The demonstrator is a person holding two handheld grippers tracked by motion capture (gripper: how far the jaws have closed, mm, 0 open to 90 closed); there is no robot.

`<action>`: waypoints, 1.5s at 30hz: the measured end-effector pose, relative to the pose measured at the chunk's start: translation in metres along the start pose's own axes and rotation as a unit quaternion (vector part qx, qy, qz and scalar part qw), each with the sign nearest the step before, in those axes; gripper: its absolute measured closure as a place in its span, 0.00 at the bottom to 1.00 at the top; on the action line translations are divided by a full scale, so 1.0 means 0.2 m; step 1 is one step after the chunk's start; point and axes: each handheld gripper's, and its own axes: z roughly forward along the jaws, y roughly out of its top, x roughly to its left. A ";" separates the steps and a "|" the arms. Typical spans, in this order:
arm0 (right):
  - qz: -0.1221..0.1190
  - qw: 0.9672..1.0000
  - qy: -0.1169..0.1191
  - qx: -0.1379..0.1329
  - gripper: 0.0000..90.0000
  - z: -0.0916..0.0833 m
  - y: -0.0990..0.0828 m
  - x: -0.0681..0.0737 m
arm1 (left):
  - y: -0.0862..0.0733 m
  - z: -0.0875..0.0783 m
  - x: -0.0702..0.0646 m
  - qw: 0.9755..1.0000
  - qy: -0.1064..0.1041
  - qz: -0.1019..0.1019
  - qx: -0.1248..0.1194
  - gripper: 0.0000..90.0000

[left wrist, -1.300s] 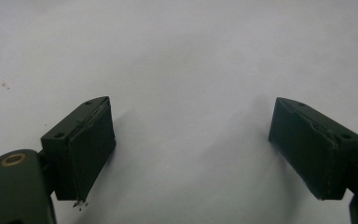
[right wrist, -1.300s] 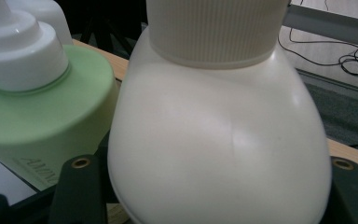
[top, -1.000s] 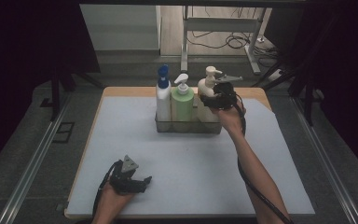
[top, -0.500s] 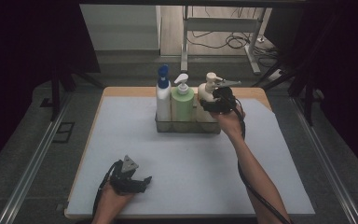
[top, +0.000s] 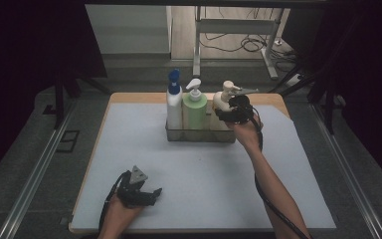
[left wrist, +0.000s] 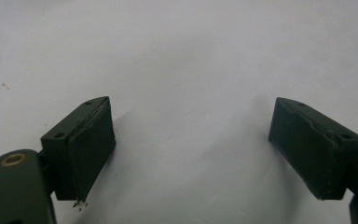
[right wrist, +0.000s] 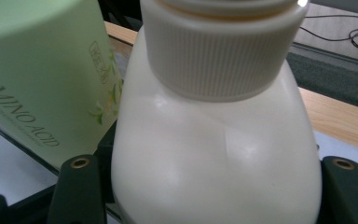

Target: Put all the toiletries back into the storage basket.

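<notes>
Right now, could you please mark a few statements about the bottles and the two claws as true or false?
1. Three bottles stand in the tray. True.
2. The green bottle stands between the blue-capped bottle and the cream bottle. True.
3. The left claw grips the green bottle. False: it is open over the bare white mat.
4. The right claw rests at the near edge. False: its jaws flank the cream bottle.

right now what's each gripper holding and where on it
The right gripper has its jaws around the cream pump bottle, on its body below the cap. The left gripper holds nothing.
</notes>
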 end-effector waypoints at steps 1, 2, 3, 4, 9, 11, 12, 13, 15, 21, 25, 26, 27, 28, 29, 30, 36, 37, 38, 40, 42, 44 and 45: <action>0.004 1.000 0.001 0.000 0.40 0.00 0.00 0.00 | 0.00 0.00 0.00 1.000 0.000 0.000 0.000 0.16; 0.004 1.000 0.002 -0.001 0.40 0.00 0.00 -0.01 | 0.00 0.00 0.00 1.000 0.000 0.000 0.000 0.16; 0.003 1.000 0.003 -0.001 0.40 0.00 0.00 -0.01 | 0.00 0.00 0.00 1.000 0.000 0.000 0.000 0.16; 0.003 1.000 0.004 -0.001 0.40 0.00 0.00 -0.01 | 0.00 0.00 0.00 1.000 0.000 0.000 0.000 0.16; 0.000 1.000 0.004 -0.001 0.40 0.01 0.00 -0.01 | 0.00 0.00 0.00 1.000 0.000 0.000 0.000 0.16; -0.002 1.000 0.005 -0.002 0.39 0.01 0.00 -0.01 | 0.00 0.00 0.00 1.000 0.000 0.000 0.000 0.16; -0.003 1.000 0.005 -0.001 0.39 0.01 0.00 -0.01 | 0.00 0.00 0.00 1.000 0.000 0.000 0.000 0.16; -0.003 1.000 0.006 0.000 0.39 0.01 -0.01 -0.01 | 0.00 0.00 0.00 1.000 0.000 0.000 0.000 0.16; -0.009 1.000 0.006 0.004 0.38 0.00 -0.01 -0.01 | 0.00 0.00 0.00 1.000 0.000 0.000 0.000 0.16; -0.023 1.000 0.006 0.005 0.36 -0.02 -0.03 -0.01 | 0.00 0.00 0.00 1.000 0.000 0.000 0.000 0.16; -0.023 1.000 0.011 0.003 0.36 -0.04 -0.05 -0.02 | 0.00 0.00 0.00 1.000 0.000 0.000 0.000 0.16; -0.024 1.000 0.012 0.003 0.36 -0.04 -0.05 -0.02 | 0.00 0.00 0.00 1.000 0.000 0.000 0.000 0.16; -0.024 1.000 0.013 0.002 0.36 -0.05 -0.06 -0.02 | 0.00 0.00 0.00 1.000 0.001 0.000 0.000 0.16; -0.024 1.000 0.014 0.002 0.36 -0.06 -0.06 -0.02 | 0.00 0.00 0.00 1.000 0.001 0.000 0.000 0.16; -0.023 1.000 0.015 0.001 0.36 -0.06 -0.07 -0.02 | 0.00 0.00 0.00 1.000 0.001 0.000 0.000 0.16; -0.021 1.000 0.016 0.002 0.36 -0.07 -0.07 -0.02 | 0.00 0.00 0.00 1.000 0.000 0.000 0.000 0.16; -0.020 1.000 0.021 0.007 0.38 -0.12 -0.10 -0.03 | 0.00 0.00 0.00 1.000 0.000 0.000 0.001 0.16; -0.018 1.000 0.023 0.008 0.39 -0.12 -0.11 -0.04 | 0.00 0.00 0.00 1.000 0.000 0.000 0.001 0.16; -0.017 1.000 0.024 0.007 0.40 -0.13 -0.11 -0.04 | 0.00 0.00 0.00 1.000 0.001 0.000 0.000 0.16; -0.016 0.999 0.028 0.008 0.42 -0.15 -0.12 -0.05 | 0.00 0.00 0.00 1.000 0.001 0.000 0.001 0.16; -0.015 0.999 0.033 0.008 0.44 -0.17 -0.14 -0.06 | 0.00 0.00 0.00 1.000 0.001 0.000 0.001 0.16; -0.016 0.999 0.037 0.007 0.47 -0.18 -0.15 -0.07 | 0.00 0.00 0.00 1.000 0.001 0.000 0.001 0.16; -0.017 0.999 0.039 0.008 0.48 -0.19 -0.15 -0.07 | 0.00 0.00 0.00 1.000 0.001 0.000 0.000 0.16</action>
